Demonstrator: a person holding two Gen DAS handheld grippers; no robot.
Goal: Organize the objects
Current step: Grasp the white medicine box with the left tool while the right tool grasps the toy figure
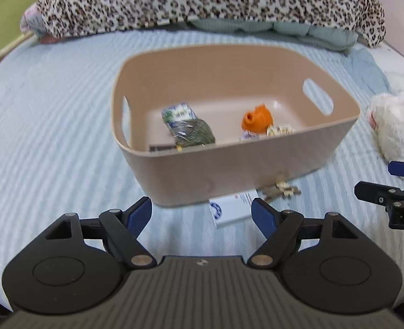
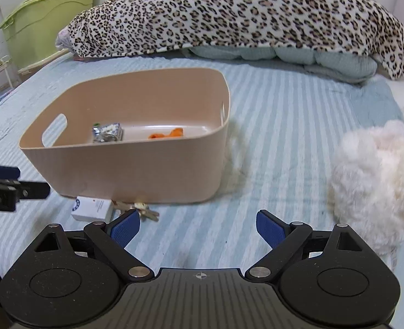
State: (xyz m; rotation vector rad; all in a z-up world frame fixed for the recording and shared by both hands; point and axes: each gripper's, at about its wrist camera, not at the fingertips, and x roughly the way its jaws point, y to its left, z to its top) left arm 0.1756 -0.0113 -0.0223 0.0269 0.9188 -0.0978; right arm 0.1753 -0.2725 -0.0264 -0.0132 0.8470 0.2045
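Observation:
A beige bin (image 1: 256, 161) (image 2: 136, 175) stands on the striped bed. Inside lie a green-white packet (image 1: 187, 127) (image 2: 107, 133), an orange toy (image 1: 257, 118) (image 2: 166, 134) and a small patterned item (image 1: 278, 131). A white box (image 1: 232, 209) (image 2: 92, 208) and a bunch of keys (image 1: 281, 190) (image 2: 144, 210) lie on the bed against the bin's near wall. A white plush toy (image 1: 396, 128) (image 2: 377, 189) lies to the right. My left gripper (image 1: 202, 213) is open and empty, just short of the white box. My right gripper (image 2: 198, 227) is open and empty, between the keys and the plush.
A leopard-print blanket (image 2: 243, 13) over a teal quilt (image 2: 325, 57) lies across the far end of the bed. A green storage bin (image 2: 43, 22) stands beyond the bed's left edge. Striped sheet (image 2: 284, 137) stretches around the bin.

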